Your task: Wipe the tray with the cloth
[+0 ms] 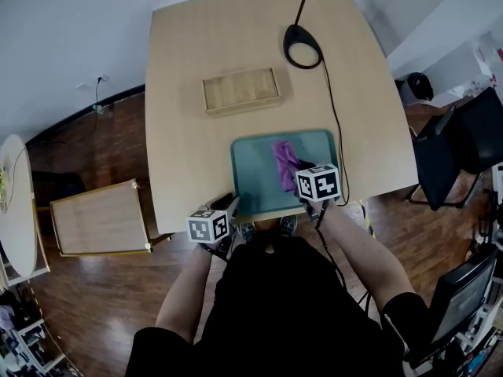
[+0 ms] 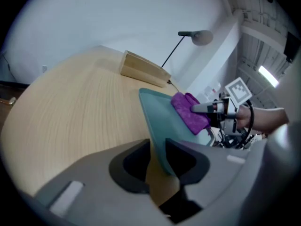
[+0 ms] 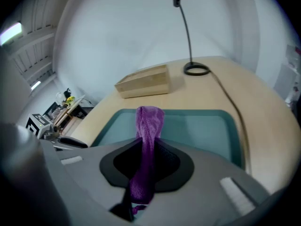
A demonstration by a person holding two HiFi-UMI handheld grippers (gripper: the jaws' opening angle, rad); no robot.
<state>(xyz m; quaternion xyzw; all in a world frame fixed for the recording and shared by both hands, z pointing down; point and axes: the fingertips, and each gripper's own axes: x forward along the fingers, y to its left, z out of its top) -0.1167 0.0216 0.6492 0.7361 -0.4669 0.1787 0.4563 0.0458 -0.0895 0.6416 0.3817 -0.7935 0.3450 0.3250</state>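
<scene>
A teal tray (image 1: 259, 181) lies at the near edge of the wooden table (image 1: 181, 132). A purple cloth (image 1: 284, 162) lies on the tray's right half. My right gripper (image 1: 301, 170) is shut on the cloth's near end; in the right gripper view the cloth (image 3: 149, 126) runs up from between the jaws of that gripper (image 3: 146, 160) onto the tray (image 3: 202, 128). My left gripper (image 1: 230, 205) is shut on the tray's near left corner; the left gripper view shows the tray's rim (image 2: 157, 126) pinched in my left gripper (image 2: 158, 160), with the cloth (image 2: 190, 113) beyond.
A shallow wooden box (image 1: 240, 90) stands behind the tray. A black lamp base (image 1: 302, 45) sits at the back right, its cable (image 1: 336, 124) running down the table's right side past the tray. A wooden side table (image 1: 100, 217) stands left, a black chair (image 1: 464, 144) right.
</scene>
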